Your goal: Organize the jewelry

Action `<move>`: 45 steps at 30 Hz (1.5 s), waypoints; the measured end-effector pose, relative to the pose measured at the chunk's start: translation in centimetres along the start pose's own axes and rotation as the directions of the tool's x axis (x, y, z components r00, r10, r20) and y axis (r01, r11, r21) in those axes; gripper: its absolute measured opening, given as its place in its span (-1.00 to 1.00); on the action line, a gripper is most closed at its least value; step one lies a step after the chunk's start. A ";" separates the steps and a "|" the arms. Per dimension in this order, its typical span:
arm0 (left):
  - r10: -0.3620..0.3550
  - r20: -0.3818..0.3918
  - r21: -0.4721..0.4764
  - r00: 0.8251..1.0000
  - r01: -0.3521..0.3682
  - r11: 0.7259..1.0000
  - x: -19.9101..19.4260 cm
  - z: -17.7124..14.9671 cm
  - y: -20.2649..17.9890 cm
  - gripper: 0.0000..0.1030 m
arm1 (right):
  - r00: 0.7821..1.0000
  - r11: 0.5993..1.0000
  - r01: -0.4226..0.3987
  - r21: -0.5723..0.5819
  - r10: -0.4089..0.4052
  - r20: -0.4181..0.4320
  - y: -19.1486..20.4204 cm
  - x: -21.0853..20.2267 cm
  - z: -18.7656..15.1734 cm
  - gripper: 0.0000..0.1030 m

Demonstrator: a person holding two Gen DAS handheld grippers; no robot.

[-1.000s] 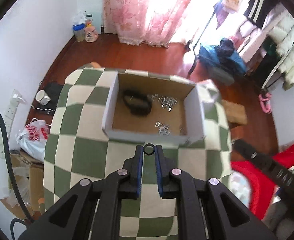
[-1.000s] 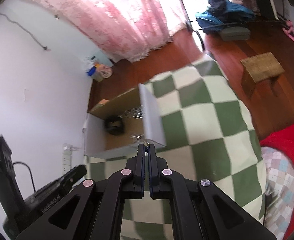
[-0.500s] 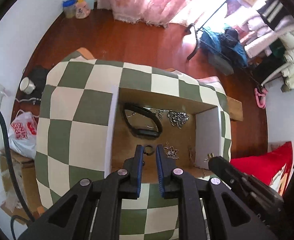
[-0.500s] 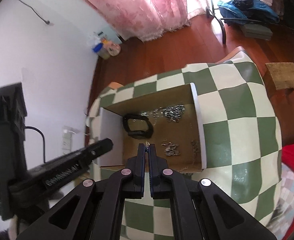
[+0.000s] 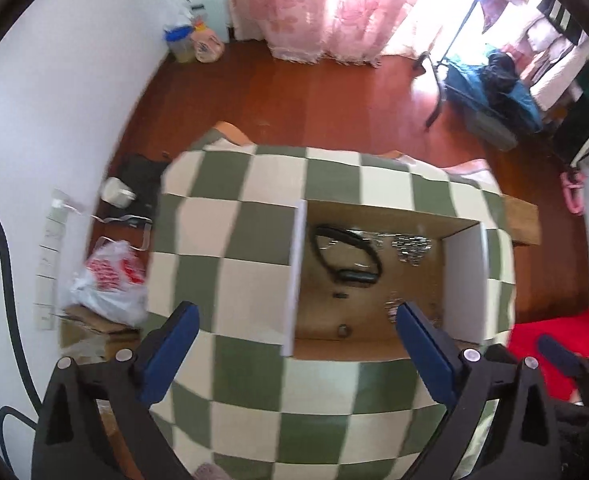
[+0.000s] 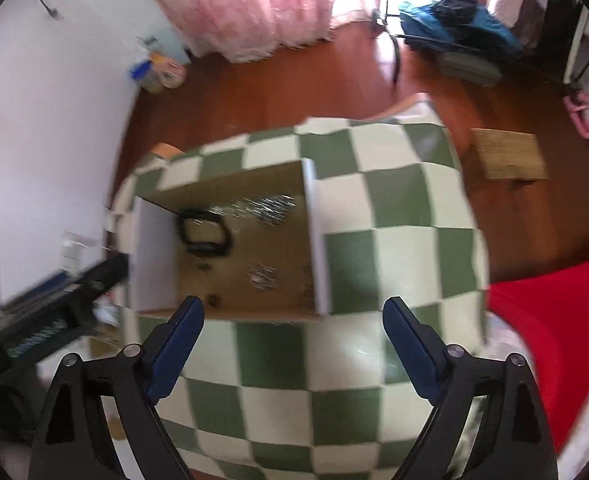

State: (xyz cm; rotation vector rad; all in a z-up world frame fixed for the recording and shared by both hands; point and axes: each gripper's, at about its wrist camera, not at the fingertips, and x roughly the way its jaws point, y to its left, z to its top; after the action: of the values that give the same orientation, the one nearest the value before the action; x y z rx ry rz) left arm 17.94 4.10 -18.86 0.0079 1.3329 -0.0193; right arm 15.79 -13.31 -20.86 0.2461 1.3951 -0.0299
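Both grippers spread, ring (image 5: 343,330) in box (image 5: 294,280) ahead

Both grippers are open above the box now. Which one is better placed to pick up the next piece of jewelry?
Neither clearly: left gripper and right gripper both hang open over the cardboard box, and no loose jewelry shows on the checkered cloth.

box (image 5: 378,276) on tablecloth (image 5: 234,232), toward its right side. in box: bracelet (image 5: 348,258) at left rear, chain pile (image 5: 412,245) right of it, ring (image 5: 342,330) near front wall.
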 end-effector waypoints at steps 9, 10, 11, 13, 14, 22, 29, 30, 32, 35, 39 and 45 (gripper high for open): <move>0.020 0.000 -0.005 1.000 -0.020 1.000 -2.6 -1.7 0.6 0.99 | 0.994 0.994 0.103 -0.024 -0.103 -0.022 -0.1 -2.0 -1.1 0.88; 0.028 0.008 -0.003 1.000 -0.028 1.000 -3.4 -1.9 0.5 0.99 | 0.994 0.994 0.104 -0.025 -0.104 -0.011 -0.1 -3.0 -1.2 0.88; 0.031 0.021 -0.001 0.999 -0.031 1.000 -4.6 -2.0 0.5 0.99 | 0.994 0.994 0.107 -0.022 -0.107 0.001 0.0 -3.9 -1.3 0.88; 0.032 0.040 -0.002 0.999 -0.032 1.000 -6.9 -2.3 0.6 0.99 | 0.994 0.994 0.106 -0.019 -0.106 0.022 0.2 -6.0 -1.4 0.88; 0.042 0.057 0.003 0.997 -0.042 0.999 -8.4 -2.5 0.5 0.99 | 0.994 0.994 0.104 -0.013 -0.103 0.040 0.2 -7.6 -1.6 0.88; 0.067 0.152 0.030 0.986 -0.072 0.997 -17.3 -4.1 0.7 0.99 | 0.985 0.994 0.105 -0.029 -0.100 0.143 0.7 -17.2 -3.2 0.88; 0.035 0.106 -0.023 0.994 -0.033 0.999 -19.8 -5.4 0.8 0.99 | 0.977 0.991 0.125 -0.048 -0.114 0.178 0.7 -21.7 -4.8 0.89; 0.026 0.086 -0.031 0.996 -0.024 0.999 -19.9 -5.5 0.8 0.99 | 0.977 0.991 0.126 -0.050 -0.115 0.178 0.7 -22.1 -4.9 0.93; 0.028 0.063 -0.037 0.998 -0.025 0.999 -19.9 -5.7 0.6 0.99 | 0.975 0.989 0.139 -0.053 -0.127 0.181 0.8 -22.7 -5.1 0.96; 0.028 0.067 -0.037 0.997 -0.025 0.999 -20.6 -5.9 0.3 0.99 | 0.975 0.988 0.141 -0.056 -0.128 0.182 0.9 -23.5 -5.3 0.96; 0.048 0.087 -0.016 0.995 -0.047 0.999 -21.2 -5.8 -0.2 0.99 | 0.972 0.985 0.157 -0.072 -0.141 0.189 1.1 -24.1 -5.3 0.96; 0.059 0.104 0.004 0.993 -0.060 0.998 -21.2 -5.6 -0.4 0.99 | 0.972 0.985 0.160 -0.067 -0.145 0.187 1.1 -24.0 -5.1 0.96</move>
State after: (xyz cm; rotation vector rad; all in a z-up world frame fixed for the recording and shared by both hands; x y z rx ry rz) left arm 7.50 3.99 0.38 0.0517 1.2280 0.0257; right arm 6.70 -14.29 1.96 0.0655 1.2279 -0.1198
